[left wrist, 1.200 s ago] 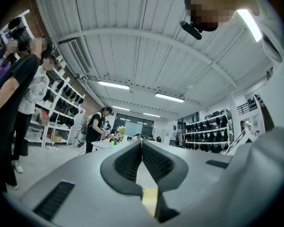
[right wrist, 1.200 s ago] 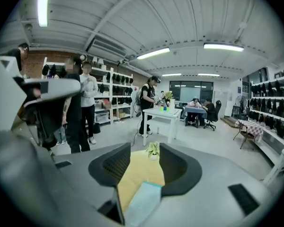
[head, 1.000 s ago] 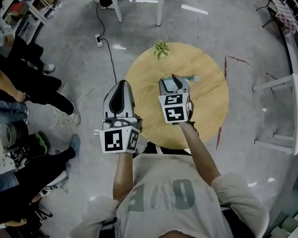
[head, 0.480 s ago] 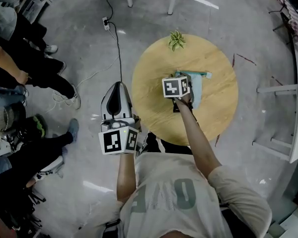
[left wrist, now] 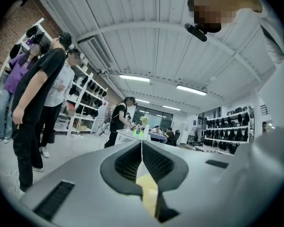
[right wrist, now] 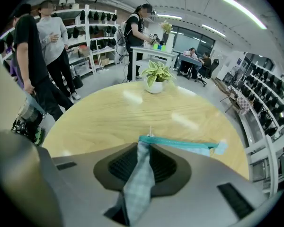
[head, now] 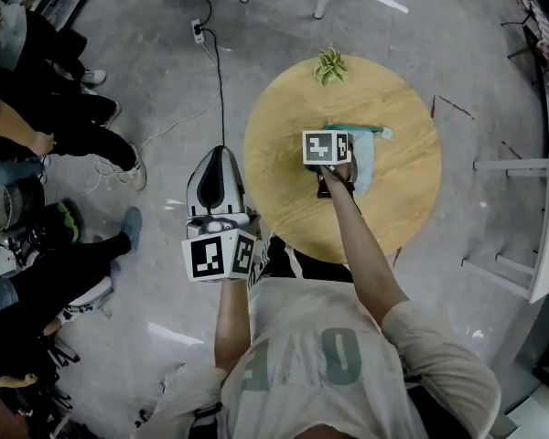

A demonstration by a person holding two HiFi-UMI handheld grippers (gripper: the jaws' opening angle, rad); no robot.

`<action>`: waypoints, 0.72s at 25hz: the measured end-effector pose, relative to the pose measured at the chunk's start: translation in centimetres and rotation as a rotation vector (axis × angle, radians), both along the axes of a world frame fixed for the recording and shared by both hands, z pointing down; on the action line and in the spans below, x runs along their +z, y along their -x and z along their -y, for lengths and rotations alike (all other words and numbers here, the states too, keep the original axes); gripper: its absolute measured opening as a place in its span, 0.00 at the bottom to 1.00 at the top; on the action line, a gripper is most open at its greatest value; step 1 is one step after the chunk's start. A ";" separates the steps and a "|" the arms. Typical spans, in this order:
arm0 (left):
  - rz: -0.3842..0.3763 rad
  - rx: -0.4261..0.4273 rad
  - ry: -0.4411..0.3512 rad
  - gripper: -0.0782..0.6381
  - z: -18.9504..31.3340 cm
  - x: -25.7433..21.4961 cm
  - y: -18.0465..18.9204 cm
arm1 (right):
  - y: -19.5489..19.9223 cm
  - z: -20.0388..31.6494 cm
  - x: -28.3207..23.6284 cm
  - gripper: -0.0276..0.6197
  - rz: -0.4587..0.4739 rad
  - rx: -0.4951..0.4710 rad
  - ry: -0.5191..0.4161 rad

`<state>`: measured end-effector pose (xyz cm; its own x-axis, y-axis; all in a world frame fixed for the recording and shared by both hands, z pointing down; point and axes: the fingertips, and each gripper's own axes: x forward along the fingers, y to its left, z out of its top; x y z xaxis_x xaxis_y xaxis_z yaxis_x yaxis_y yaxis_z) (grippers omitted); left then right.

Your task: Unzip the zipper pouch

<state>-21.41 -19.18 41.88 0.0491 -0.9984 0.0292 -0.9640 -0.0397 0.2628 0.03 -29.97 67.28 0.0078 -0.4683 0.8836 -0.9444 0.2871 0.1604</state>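
Closing on the zipper pouch [right wrist: 180, 144], right gripper [right wrist: 143, 148] has sunk to the table [right wrist: 128, 112].

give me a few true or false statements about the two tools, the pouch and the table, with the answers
1. The right tool is shut on the pouch. True; its jaws have just been closing, with the pouch fabric pinched between them.
2. The left tool is above the table. False: it is beside the table, over the floor.
3. The left tool's jaws stand wide apart. False: they are together, with nothing between them.
4. A potted plant stands near the table's far edge. True.
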 end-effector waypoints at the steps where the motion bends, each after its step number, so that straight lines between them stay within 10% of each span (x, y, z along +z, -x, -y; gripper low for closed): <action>1: 0.000 0.003 -0.001 0.15 0.0 -0.1 -0.1 | 0.1 -0.1 0.0 0.17 0.001 0.000 0.000; 18: 0.034 0.061 -0.071 0.15 -0.3 -3.4 -3.2 | -1.7 2.5 -10.4 0.09 0.117 0.001 -0.270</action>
<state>-18.18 -18.92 38.53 0.1098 -0.9932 -0.0388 -0.9675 -0.1158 0.2248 1.76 -32.49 56.84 -0.0869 -0.6865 0.7219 -0.9611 0.2483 0.1205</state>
